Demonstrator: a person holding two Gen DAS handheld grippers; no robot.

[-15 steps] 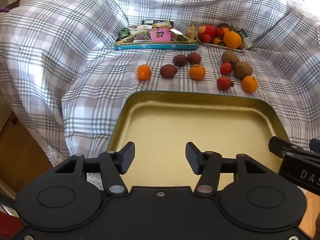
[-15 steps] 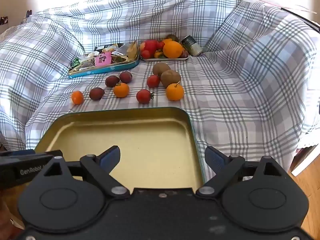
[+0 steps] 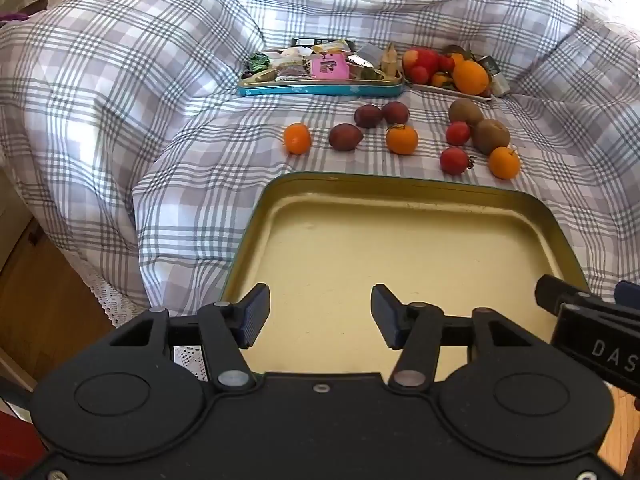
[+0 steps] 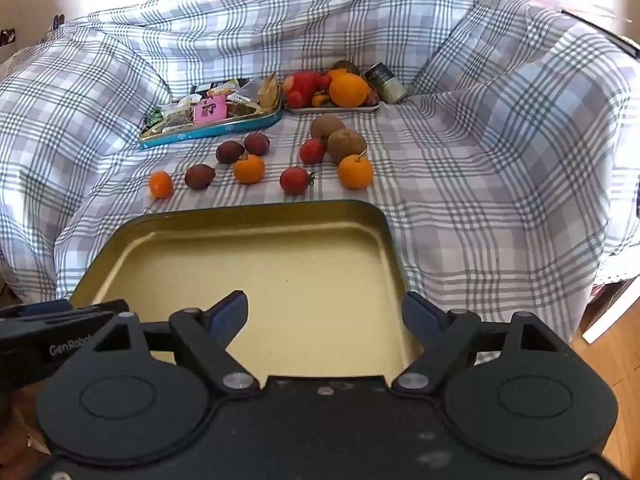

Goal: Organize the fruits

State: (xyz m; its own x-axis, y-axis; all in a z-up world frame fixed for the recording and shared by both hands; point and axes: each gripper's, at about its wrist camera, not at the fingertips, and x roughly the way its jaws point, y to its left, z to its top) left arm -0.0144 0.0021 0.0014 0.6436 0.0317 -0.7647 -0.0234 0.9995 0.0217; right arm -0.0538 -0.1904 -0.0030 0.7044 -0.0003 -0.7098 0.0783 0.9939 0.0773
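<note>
Both tongs (image 3: 320, 316) (image 4: 324, 316) slightly nearer the fruit

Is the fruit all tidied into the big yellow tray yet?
Not yet. The big tray has no fruit in it. Both the left gripper and right gripper are open above it, holding nothing. Still loose on the checked cloth: three oranges, three dark plums, two tomatoes and two kiwis, like the nearest orange.
</note>
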